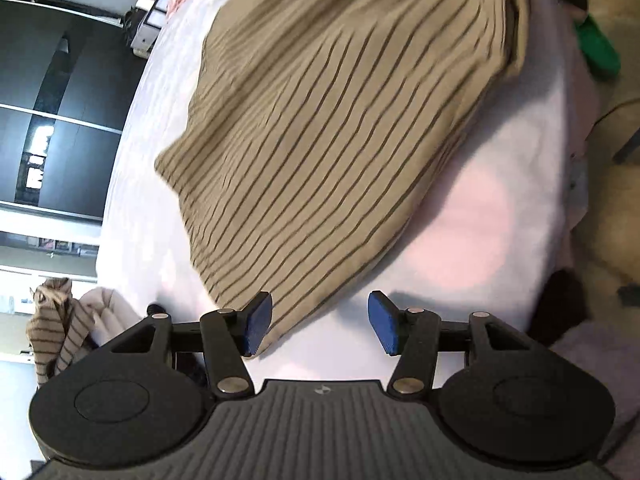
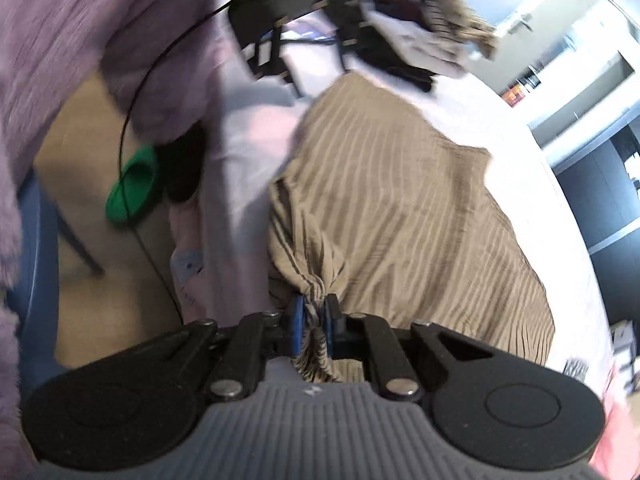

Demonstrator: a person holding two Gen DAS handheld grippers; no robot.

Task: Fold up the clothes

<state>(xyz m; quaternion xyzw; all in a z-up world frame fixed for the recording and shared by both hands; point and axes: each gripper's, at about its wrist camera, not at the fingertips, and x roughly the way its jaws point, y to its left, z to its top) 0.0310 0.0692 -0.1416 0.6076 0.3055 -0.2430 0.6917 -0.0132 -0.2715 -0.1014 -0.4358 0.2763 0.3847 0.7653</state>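
Note:
A tan garment with thin dark stripes (image 1: 320, 128) lies spread on a white bed sheet (image 1: 472, 220). In the left wrist view my left gripper (image 1: 320, 326) stands open just over the garment's near corner, and its left blue pad (image 1: 258, 322) overlaps the cloth's edge. Nothing is pinched between the pads. In the right wrist view the same striped garment (image 2: 408, 208) stretches away from my right gripper (image 2: 314, 328), which is shut on a bunched fold at the cloth's edge. The fabric gathers into creases at the blue pads (image 2: 297, 326).
A green slipper (image 2: 134, 186) and a dark one (image 2: 184, 164) lie on the wooden floor beside the bed. A fuzzy purple sleeve (image 2: 120, 32) fills the upper left. More clothes are piled at the bed's far end (image 2: 436, 12) and on a chair (image 1: 60, 320). Dark wardrobe doors (image 1: 52, 112) stand beyond.

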